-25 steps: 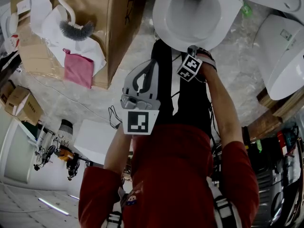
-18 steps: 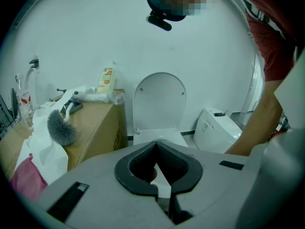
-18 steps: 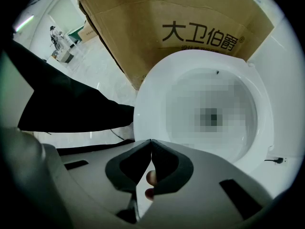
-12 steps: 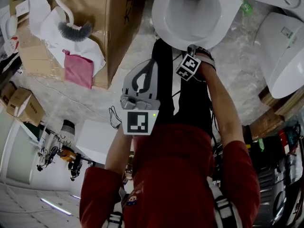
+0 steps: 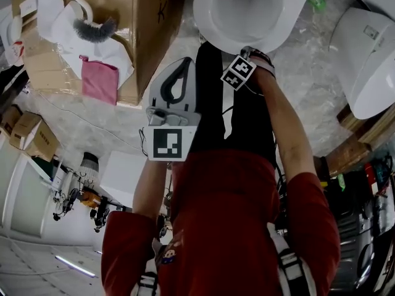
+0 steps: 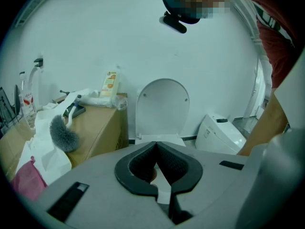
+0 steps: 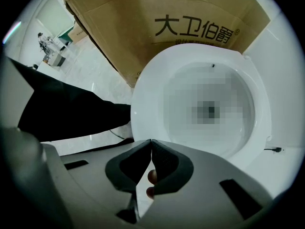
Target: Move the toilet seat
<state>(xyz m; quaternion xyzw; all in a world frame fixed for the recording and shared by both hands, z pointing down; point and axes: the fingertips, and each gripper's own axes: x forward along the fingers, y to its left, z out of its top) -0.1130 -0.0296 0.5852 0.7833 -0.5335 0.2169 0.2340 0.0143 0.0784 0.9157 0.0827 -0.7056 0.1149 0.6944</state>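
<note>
The white toilet's seat (image 5: 208,24) lies flat on the bowl at the top of the head view. It fills the right gripper view as a white ring (image 7: 145,97). The lid (image 6: 162,106) stands upright behind it. My right gripper (image 5: 244,60) hovers at the bowl's near rim, jaws shut and empty (image 7: 151,142), not touching the seat. My left gripper (image 5: 182,65) is held lower and to the left, short of the bowl. It points level at the lid with its jaws shut on nothing (image 6: 156,144).
A tall cardboard box (image 5: 151,17) stands tight against the toilet's left side. On it lie a toilet brush (image 5: 92,26), a white bag and a pink cloth (image 5: 99,79). A second toilet (image 5: 367,60) sits to the right. My dark trouser legs (image 5: 231,116) are below the bowl.
The whole head view has slid upward a little. Both grippers keep about the same place relative to the toilet and stay shut.
</note>
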